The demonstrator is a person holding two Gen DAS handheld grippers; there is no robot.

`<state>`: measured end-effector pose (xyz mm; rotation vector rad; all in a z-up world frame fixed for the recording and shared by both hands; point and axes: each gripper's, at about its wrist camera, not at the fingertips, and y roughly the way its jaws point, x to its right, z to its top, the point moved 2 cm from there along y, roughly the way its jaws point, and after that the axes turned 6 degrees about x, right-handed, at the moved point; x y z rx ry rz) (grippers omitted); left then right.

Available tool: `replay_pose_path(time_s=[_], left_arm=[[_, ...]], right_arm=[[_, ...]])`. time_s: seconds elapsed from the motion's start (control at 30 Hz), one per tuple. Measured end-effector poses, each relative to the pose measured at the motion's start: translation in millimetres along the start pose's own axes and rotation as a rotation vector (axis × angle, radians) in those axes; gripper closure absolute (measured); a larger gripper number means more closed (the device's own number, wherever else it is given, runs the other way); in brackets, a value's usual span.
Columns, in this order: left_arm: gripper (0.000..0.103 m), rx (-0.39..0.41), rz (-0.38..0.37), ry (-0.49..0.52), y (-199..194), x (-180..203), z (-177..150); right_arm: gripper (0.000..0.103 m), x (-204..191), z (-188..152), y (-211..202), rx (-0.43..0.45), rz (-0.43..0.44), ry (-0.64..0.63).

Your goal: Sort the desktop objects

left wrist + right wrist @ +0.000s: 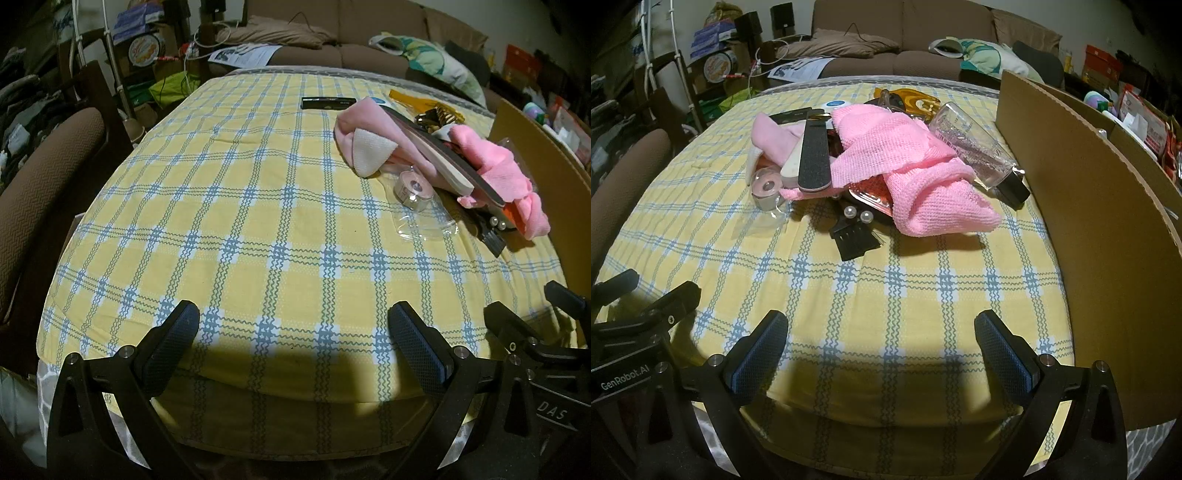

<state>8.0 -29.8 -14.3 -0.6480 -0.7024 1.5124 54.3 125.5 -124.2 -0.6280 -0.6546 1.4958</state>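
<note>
A heap of small objects lies on a yellow checked tablecloth [886, 295]. It holds a pink knitted cloth [905, 158], a black nail file [814, 155], a pale pink sock [364, 127], a small tape roll [410, 186], a clear packet [971, 147], a small black brush [853, 240] and two pearl beads [857, 214]. A flat black bar [328, 102] lies apart at the far side. My left gripper [293, 317] is open and empty above the near table edge, left of the heap. My right gripper [881, 326] is open and empty, short of the heap.
A tall cardboard box wall [1089, 203] stands along the table's right side. A brown padded chair [40, 177] stands at the left. A brown sofa [905, 33] with pillows and papers is behind the table. Clutter fills the floor at left.
</note>
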Motion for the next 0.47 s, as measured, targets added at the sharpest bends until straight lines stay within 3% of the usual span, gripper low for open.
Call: replay_pose_path(time_s=[0.47], left_arm=[[0.0,0.001,0.002,0.001,0.4,0.8,-0.1]], right_arm=[[0.0,-0.5,0.3,0.4,0.0,0.0,0.0]])
